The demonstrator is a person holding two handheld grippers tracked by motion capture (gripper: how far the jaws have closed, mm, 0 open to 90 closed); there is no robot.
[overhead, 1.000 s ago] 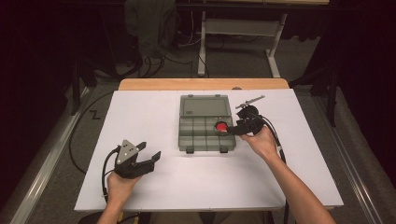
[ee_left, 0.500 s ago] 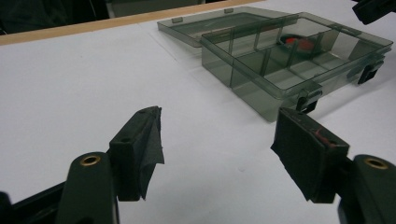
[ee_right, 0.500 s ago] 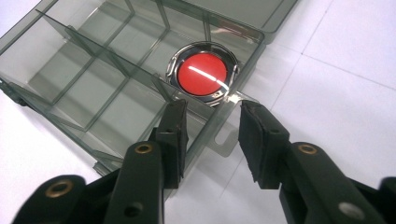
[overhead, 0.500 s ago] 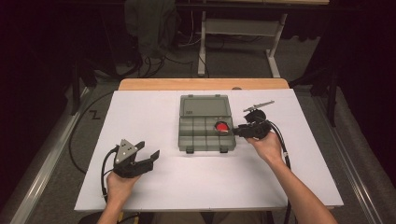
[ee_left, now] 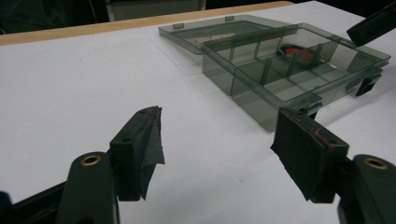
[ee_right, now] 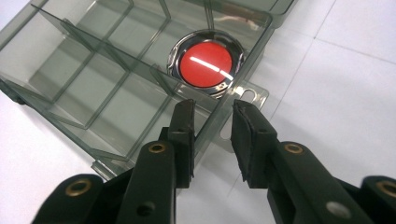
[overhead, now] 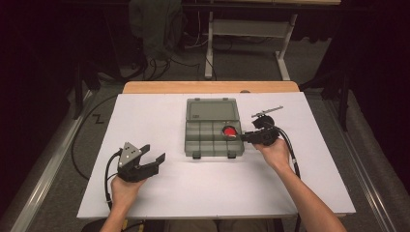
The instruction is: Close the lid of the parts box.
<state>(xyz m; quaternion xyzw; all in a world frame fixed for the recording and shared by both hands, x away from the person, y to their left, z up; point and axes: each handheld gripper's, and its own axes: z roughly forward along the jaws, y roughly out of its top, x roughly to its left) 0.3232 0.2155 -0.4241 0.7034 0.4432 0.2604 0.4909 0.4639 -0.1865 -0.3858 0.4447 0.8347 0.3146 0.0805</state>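
While the right gripper (overhead: 247, 137) sits at the right-hand edge of the open box (overhead: 212, 140), its jaws stand a little apart with nothing between them, one on either side of the box's side wall as the right gripper view (ee_right: 212, 135) shows it. Just past the jaw tips lies a round red disc (ee_right: 206, 63) ringed in shiny metal, resting in the compartment next to that wall. From above, the disc (overhead: 229, 131) is in the right-hand compartment of the box's upper row, close to the hinge. The box is smoky see-through plastic, split by thin dividers, and its lid (overhead: 211, 110) lies flat on the counter (overhead: 159, 193) behind it. The other compartments look bare.

Well away to the left, the left gripper (overhead: 147, 158) is held low over the white counter, jaws spread wide and holding nothing; in the left gripper view (ee_left: 217, 149) the bare counter shows between them, with the box (ee_left: 280, 70) off ahead to the right. A thin metal rod (overhead: 267, 111) lies on the counter just behind the right gripper.
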